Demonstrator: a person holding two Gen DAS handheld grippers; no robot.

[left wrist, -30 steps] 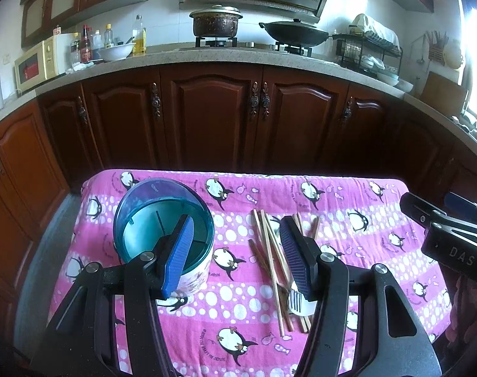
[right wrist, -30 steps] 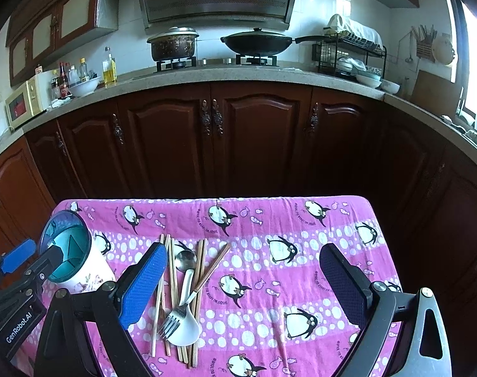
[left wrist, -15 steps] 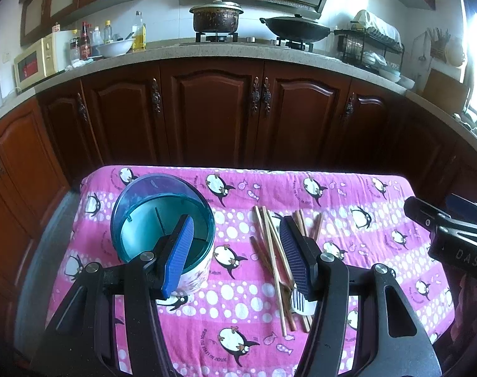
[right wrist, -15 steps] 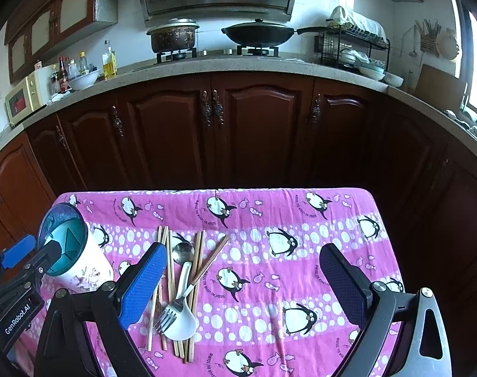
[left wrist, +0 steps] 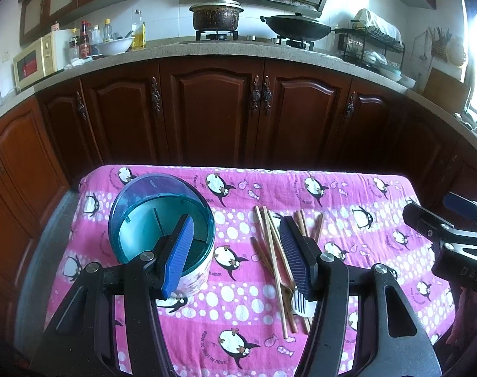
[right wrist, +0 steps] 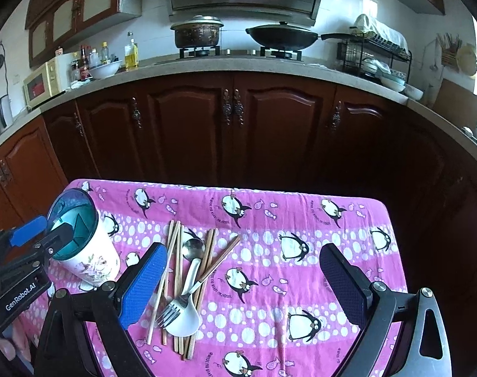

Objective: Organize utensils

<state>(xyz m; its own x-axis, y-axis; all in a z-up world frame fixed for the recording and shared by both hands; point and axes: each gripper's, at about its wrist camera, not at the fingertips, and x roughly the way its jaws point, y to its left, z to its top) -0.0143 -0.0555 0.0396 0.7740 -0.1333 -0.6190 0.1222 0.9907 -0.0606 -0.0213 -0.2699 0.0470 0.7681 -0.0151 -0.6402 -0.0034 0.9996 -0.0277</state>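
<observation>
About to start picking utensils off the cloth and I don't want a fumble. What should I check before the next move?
1. Right hand-held gripper open, empty: ok.
2. Left hand-held gripper open, empty: ok.
3. Utensil holder upright, mouth unobstructed: ok.
4. Fork free to lift: not ok, it lies across the white spoon and chopsticks.
5. Holder's compartments empty: cannot tell.

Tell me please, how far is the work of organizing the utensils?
Nothing looks done yet: the holder cup holds no utensils. Both the left gripper and right gripper are open, holding nothing. The chopsticks, metal spoon, fork and white spoon lie on the tablecloth.
</observation>
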